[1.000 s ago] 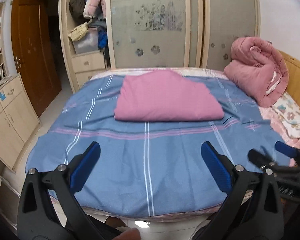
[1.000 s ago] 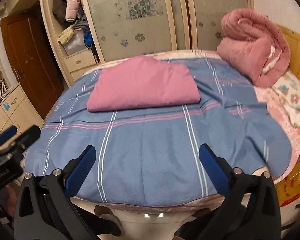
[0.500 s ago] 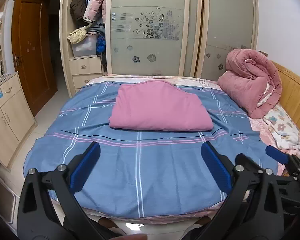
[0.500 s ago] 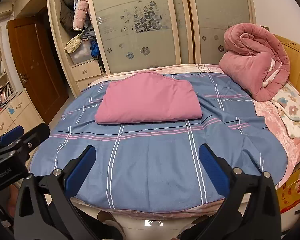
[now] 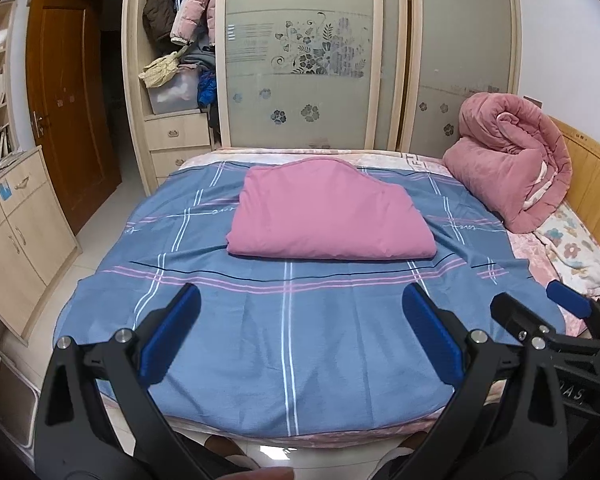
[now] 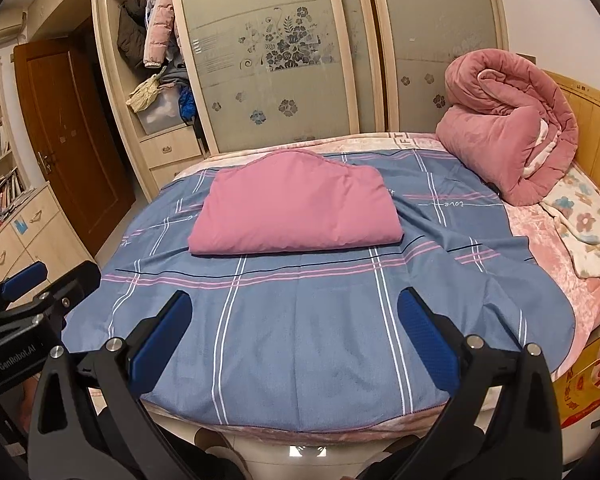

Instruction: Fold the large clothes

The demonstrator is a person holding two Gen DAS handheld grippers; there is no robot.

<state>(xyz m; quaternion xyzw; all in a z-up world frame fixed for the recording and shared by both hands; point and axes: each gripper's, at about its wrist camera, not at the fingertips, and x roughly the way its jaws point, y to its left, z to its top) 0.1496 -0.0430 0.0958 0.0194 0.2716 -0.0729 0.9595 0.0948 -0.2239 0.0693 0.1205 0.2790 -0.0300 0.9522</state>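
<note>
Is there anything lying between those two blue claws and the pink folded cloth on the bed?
Nothing visible. Both the left gripper and the right gripper hang open at the foot of the bed, and only flat blue striped sheet lies between them and the pink cloth. The rolled pink quilt sits off to the right side.

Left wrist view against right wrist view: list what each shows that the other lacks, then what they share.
Only the left wrist view shows the right gripper, at its right edge. Only the right wrist view shows the left gripper at its left edge and an orange bag beside the bed. Both show the folded pink cloth on the blue plaid sheet, the rolled pink quilt, and open, empty jaws.
</note>
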